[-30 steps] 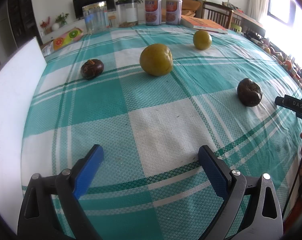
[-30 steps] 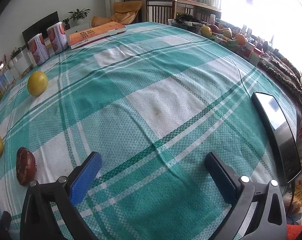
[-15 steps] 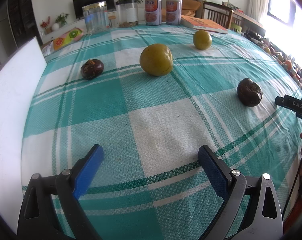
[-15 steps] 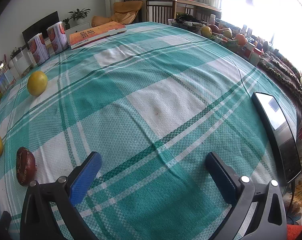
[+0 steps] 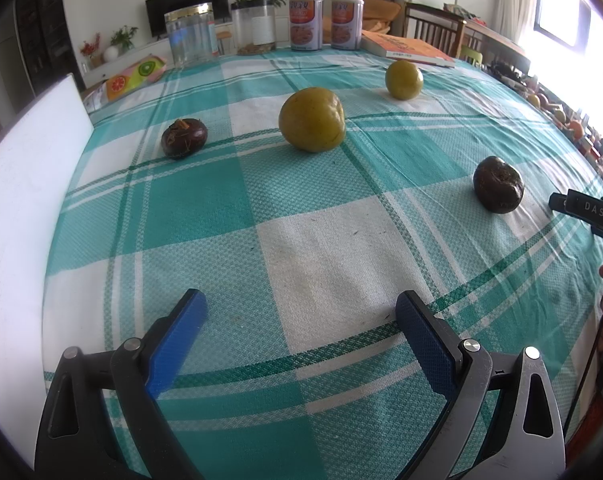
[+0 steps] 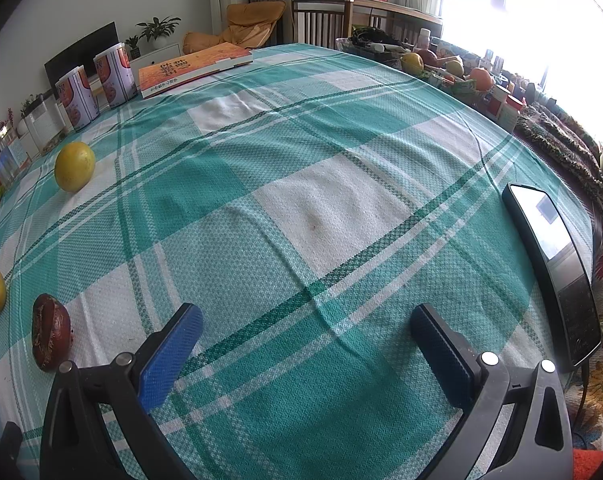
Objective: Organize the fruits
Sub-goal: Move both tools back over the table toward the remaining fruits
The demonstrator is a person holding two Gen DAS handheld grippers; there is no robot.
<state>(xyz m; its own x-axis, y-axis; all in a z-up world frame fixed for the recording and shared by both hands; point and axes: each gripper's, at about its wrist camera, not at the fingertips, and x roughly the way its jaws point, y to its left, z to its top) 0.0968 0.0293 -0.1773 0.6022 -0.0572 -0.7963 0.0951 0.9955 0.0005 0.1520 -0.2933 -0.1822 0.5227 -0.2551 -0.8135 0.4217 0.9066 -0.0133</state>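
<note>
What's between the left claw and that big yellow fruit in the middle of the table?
Nothing visible. Between the open left claw and the big yellow fruit lies only bare checked tablecloth. The dark fruit sits off to its left and another dark fruit off to its right, both clear of a straight path.

Two cans & orange book top centre of desk; phone at right edge; white board left.

A home living-dining room — plaid tablecloth, television, wooden chairs.
</note>
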